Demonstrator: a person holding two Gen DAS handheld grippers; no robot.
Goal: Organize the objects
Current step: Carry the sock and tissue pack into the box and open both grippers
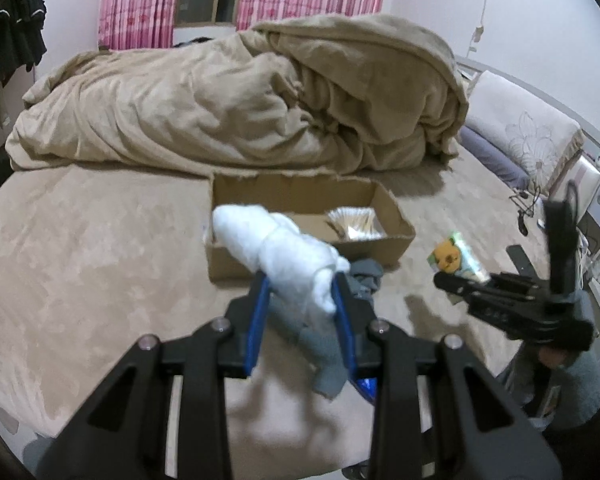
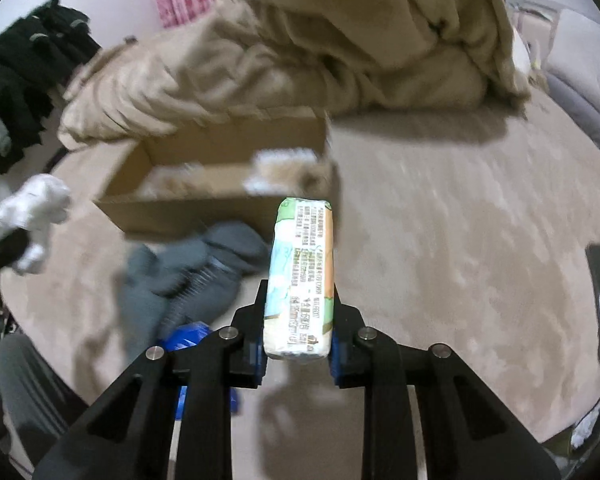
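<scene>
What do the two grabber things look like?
Both are black plastic. The left gripper and right gripper each have two angular arms with cut-out slots, round silver bolts at the joints, and blue pads lining the fingers. No cables show. A fuzzy grey sleeve sits behind the right one.

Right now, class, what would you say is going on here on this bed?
A person is tidying loose items on a bed into a cardboard box. The left hand-held gripper grips a rolled white cloth, lifted in front of the box. The right hand-held gripper holds a tissue pack above the bedsheet. A grey cloth lies on the bed just in front of the box, and a packet of cotton swabs is already inside it.
</scene>
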